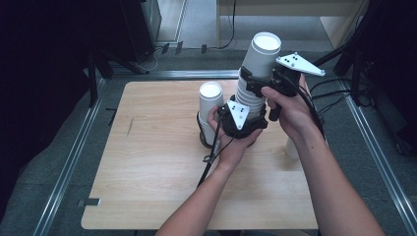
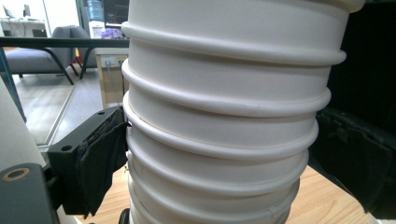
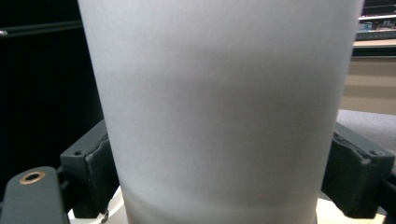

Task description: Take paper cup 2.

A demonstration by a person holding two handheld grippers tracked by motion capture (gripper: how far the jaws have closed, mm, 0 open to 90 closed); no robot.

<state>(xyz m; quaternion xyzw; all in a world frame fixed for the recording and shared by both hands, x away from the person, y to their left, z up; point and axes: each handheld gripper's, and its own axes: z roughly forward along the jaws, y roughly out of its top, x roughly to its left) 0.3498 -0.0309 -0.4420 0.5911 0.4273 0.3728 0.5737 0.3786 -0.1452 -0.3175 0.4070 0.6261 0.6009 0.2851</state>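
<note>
A tall stack of white paper cups (image 1: 252, 96) stands on the wooden table (image 1: 147, 162), right of centre. My left gripper (image 1: 250, 117) is shut on the lower part of the stack; in the left gripper view both black pads (image 2: 100, 154) press against the ringed rims of the stack (image 2: 224, 116). My right gripper (image 1: 256, 81) is higher up, shut on the top cup (image 1: 263, 54), which sticks far out of the stack. In the right gripper view that cup's smooth wall (image 3: 219, 102) sits between the pads (image 3: 95, 168), touching both.
A second, shorter stack of white cups (image 1: 210, 105) stands just left of my left hand. A single white cup (image 1: 291, 147) sits behind my right forearm near the table's right edge. Metal rails and dark stands surround the table.
</note>
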